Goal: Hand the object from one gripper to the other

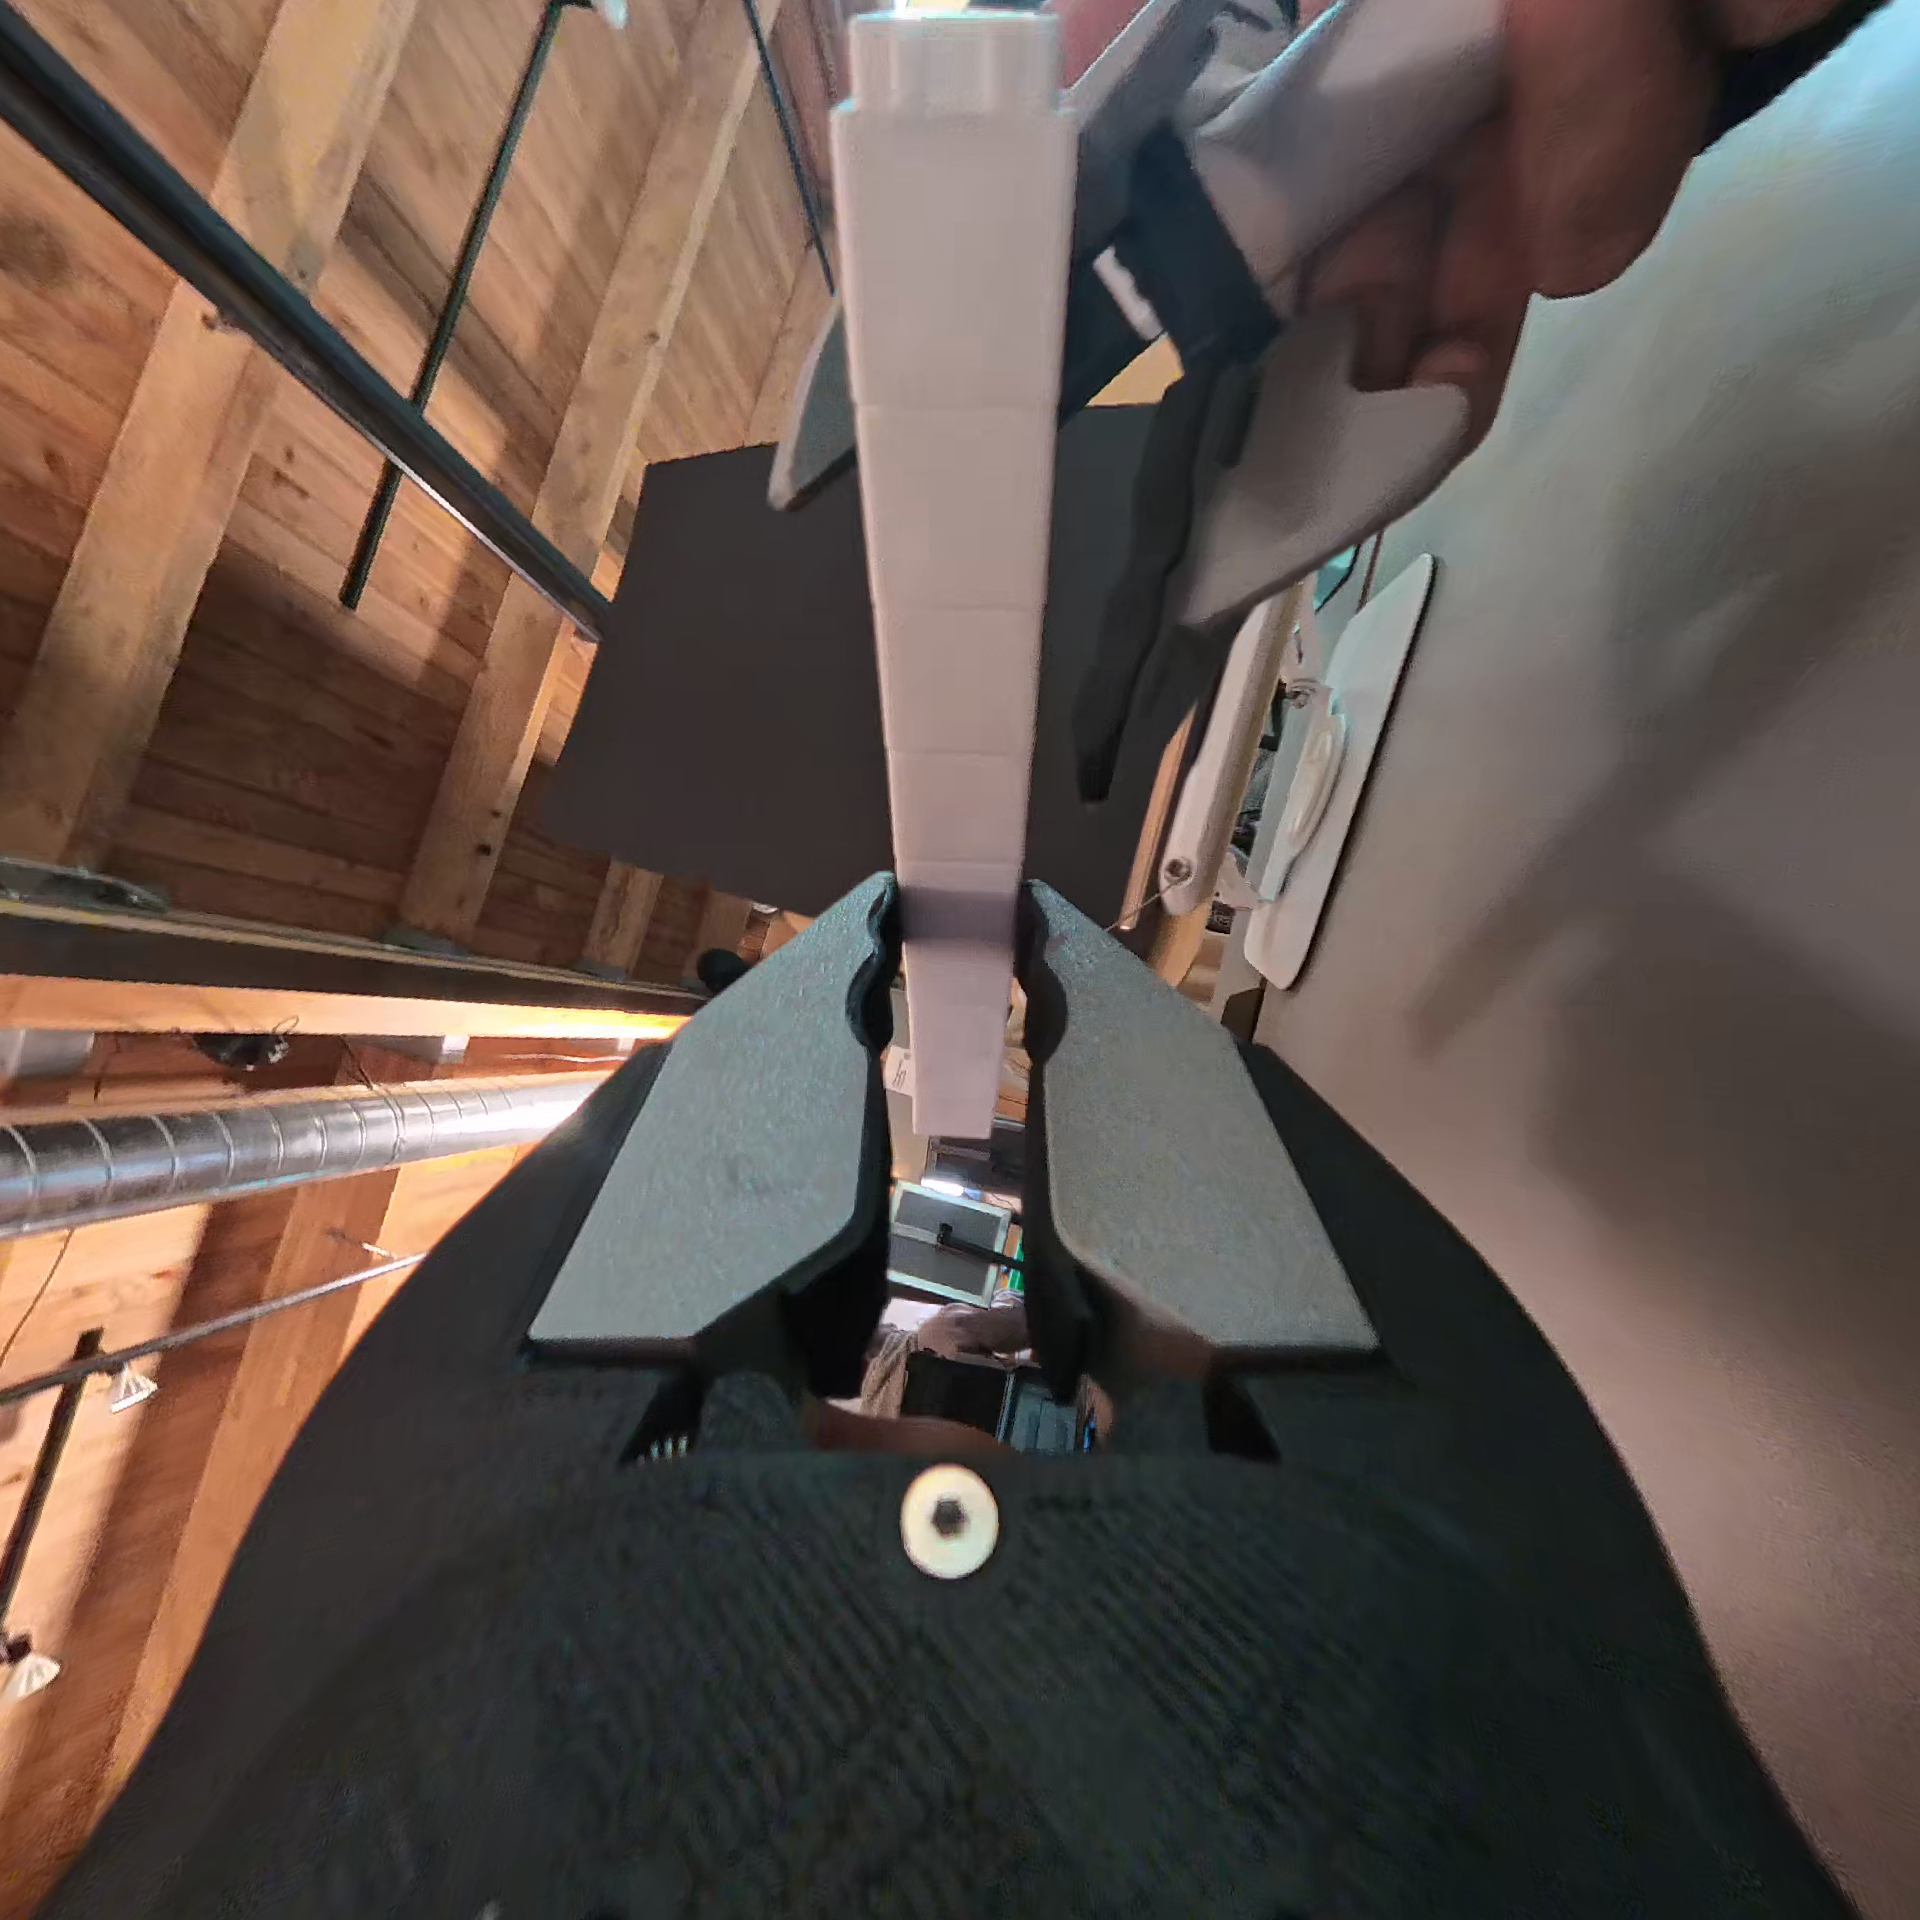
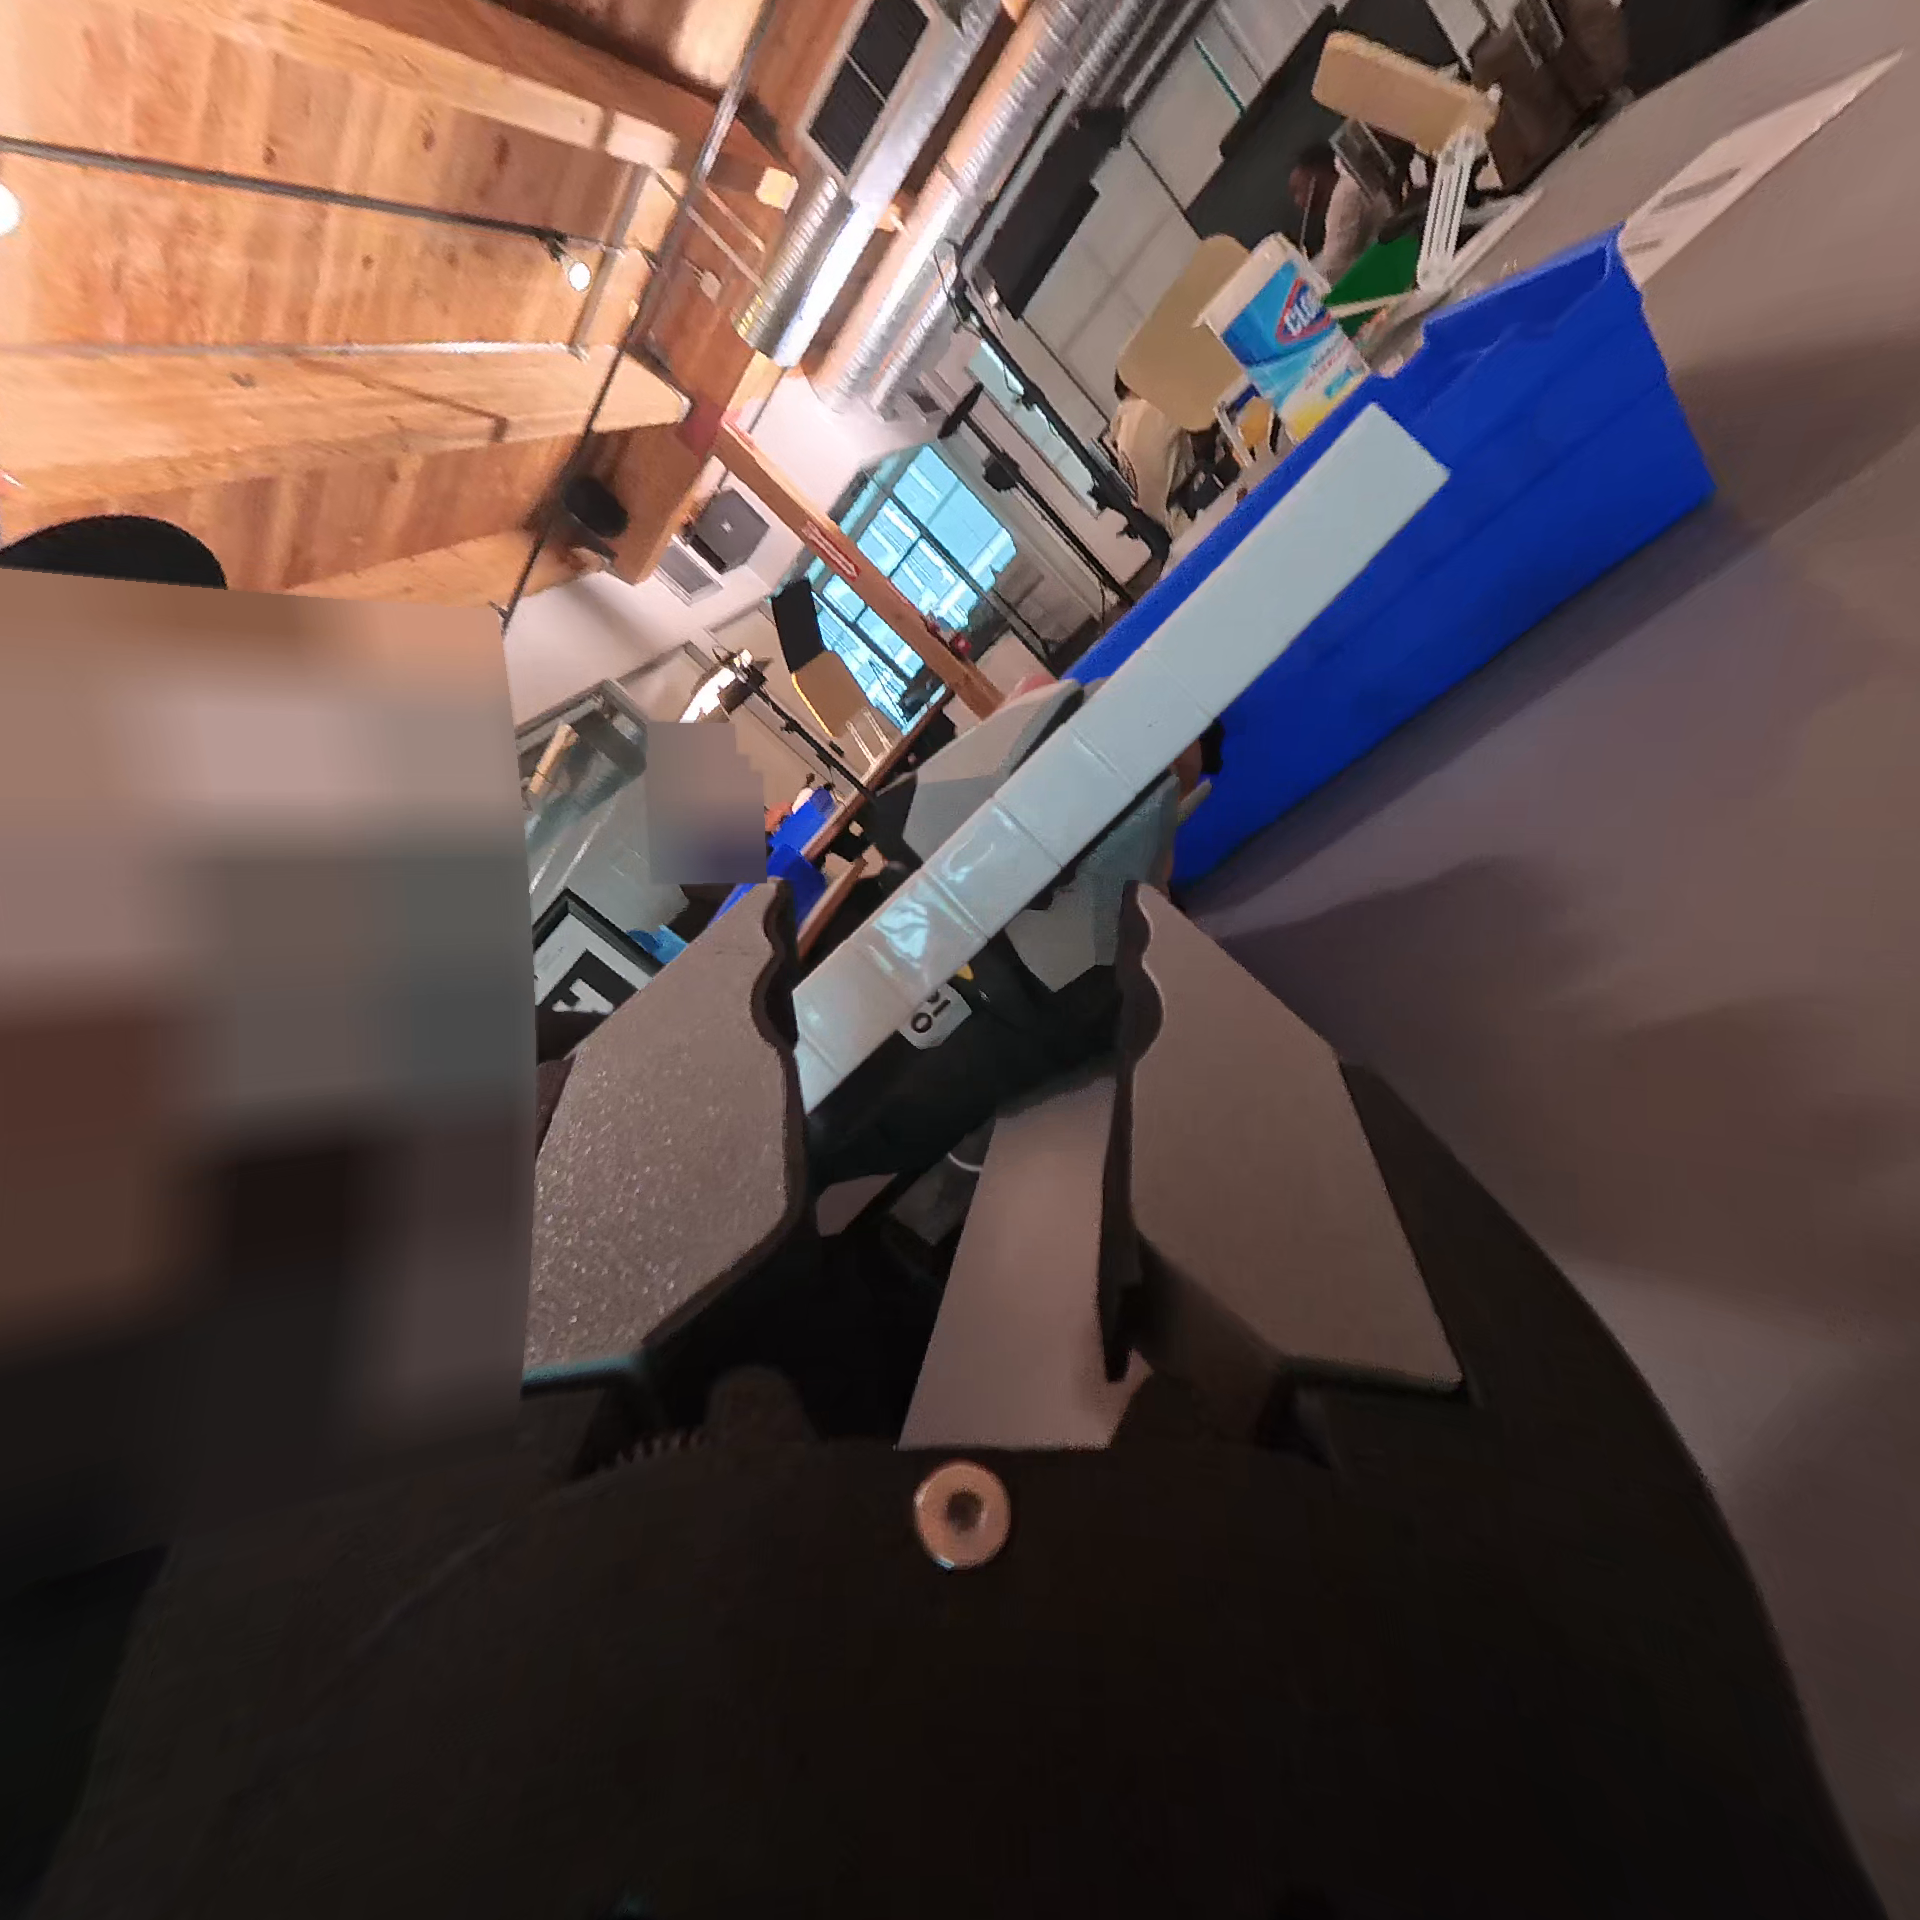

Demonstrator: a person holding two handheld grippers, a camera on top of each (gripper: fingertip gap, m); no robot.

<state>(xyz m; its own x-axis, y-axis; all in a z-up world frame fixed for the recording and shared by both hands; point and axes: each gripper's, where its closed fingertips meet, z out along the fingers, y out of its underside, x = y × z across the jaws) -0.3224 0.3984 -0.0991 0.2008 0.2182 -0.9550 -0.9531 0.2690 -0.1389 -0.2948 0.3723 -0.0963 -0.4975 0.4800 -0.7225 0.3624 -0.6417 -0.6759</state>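
Between the left gripper [image 1: 956, 914] clenched jaws, the white bar [image 1: 956, 499] points straight ahead; right gripper [image 2: 956, 935] released.

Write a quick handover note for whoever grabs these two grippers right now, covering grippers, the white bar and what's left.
Left gripper: shut on the white segmented bar, near one end.
Right gripper: open, fingers either side of the bar's other end, not clamped.
Bar is in the air; blue bin sits behind on the grey table.
Done: bar lifted and presented.
Left: close right, release left.
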